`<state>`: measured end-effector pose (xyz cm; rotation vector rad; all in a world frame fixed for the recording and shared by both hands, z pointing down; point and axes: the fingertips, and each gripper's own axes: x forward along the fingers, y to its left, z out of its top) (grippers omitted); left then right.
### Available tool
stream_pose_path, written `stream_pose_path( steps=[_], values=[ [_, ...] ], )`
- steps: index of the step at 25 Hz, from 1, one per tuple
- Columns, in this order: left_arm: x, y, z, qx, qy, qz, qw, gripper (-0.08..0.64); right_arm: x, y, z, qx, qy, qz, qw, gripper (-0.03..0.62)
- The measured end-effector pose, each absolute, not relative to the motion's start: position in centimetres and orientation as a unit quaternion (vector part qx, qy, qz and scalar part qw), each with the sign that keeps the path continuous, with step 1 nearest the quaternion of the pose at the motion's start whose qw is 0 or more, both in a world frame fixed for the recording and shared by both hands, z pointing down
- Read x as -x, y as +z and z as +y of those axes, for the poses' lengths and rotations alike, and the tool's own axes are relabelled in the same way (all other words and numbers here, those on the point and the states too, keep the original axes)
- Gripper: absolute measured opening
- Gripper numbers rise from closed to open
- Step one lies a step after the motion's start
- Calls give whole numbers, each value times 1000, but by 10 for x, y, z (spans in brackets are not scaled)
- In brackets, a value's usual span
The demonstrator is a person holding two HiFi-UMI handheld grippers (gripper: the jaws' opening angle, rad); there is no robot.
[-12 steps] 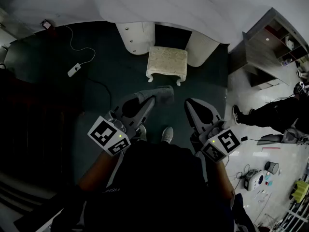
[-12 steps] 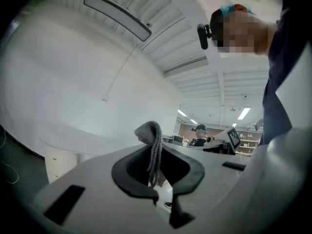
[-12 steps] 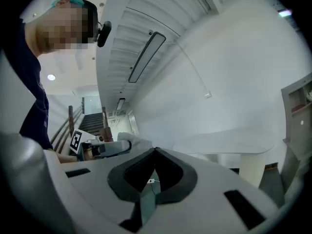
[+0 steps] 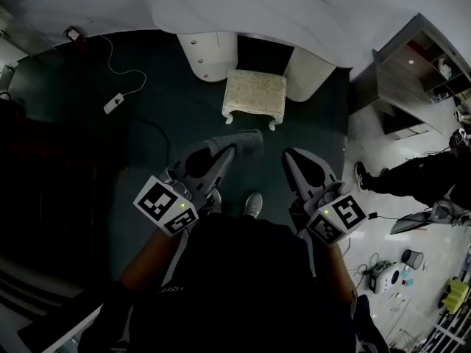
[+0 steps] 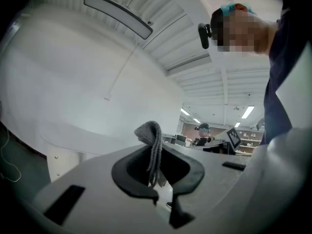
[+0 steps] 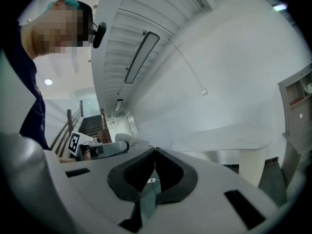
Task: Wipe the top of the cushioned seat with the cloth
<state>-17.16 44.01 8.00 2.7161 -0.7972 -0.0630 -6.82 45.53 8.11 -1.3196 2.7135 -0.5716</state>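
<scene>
Cloth (image 4: 250, 140), grey knit stuff, is pinched in the left gripper (image 4: 232, 150). Its jaws are clamped right on it, and a fold pokes up past the tips. Right gripper (image 4: 288, 155) is pressed together with nothing in it. Both are held out in front of the person, well apart from the cushioned seat (image 4: 255, 94). That sits on the dark carpet (image 4: 147, 87) at the desk's (image 4: 294, 13) near edge, tucked between its two white pedestals (image 4: 207, 54).
</scene>
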Motion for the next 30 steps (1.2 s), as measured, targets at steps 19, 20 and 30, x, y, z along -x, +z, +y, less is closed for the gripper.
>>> stream_pose_path(
  steps=[19, 20, 30],
  values=[
    [109, 90, 418, -938, -10, -312, 152, 26, -2, 94, 435, 404, -190, 894, 25, 26],
    [108, 91, 415, -938, -11, -312, 152, 26, -3, 95, 431, 404, -190, 894, 25, 26],
    [107, 103, 354, -938, -18, -305, 161, 26, -7, 105, 378, 417, -195, 888, 14, 26]
  ],
)
